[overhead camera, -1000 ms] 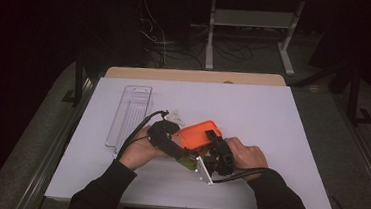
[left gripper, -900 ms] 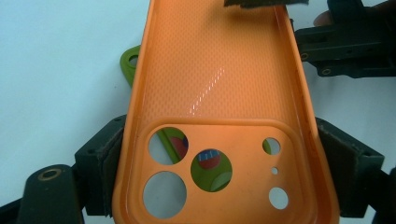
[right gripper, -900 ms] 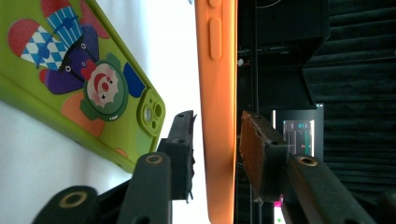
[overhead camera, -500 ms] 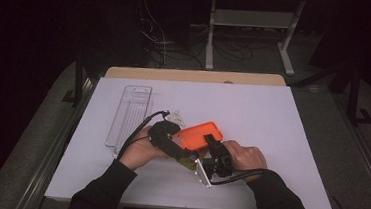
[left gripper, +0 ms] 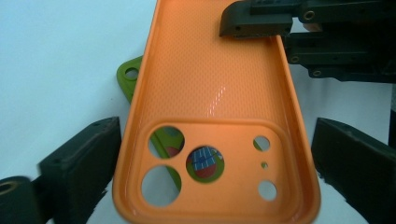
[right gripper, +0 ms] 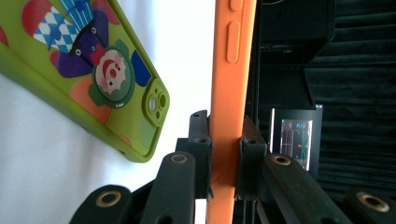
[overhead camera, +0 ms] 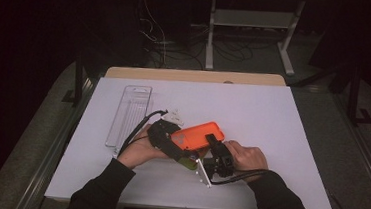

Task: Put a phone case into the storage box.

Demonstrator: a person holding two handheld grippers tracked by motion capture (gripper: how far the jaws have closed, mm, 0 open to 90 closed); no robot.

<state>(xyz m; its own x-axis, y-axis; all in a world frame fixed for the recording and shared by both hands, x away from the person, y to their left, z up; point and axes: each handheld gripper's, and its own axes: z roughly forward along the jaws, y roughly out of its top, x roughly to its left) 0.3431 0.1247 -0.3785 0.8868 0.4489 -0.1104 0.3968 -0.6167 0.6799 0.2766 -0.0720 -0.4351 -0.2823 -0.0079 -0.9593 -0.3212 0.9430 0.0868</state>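
Observation:
An orange phone case [overhead camera: 197, 135] is held just above the white table, hollow side up. My right gripper [right gripper: 225, 158] is shut on its long edge, having just closed there. In the left gripper view my left gripper [left gripper: 217, 126] straddles the camera-hole end of the orange case [left gripper: 210, 116]. Its jaws have just been opening and now stand beside the case's two sides. A green phone case [right gripper: 93, 79] with a cartoon print lies flat on the table under the orange one, and it peeks out below it [overhead camera: 187, 161] in the high view.
A clear plastic packaging tray [overhead camera: 130, 112] lies at the left of the white table top [overhead camera: 281, 142]. A small white piece [overhead camera: 175, 116] sits just beyond the left hand. Cables trail from both grippers. Dark floor and a metal stand lie beyond the table.

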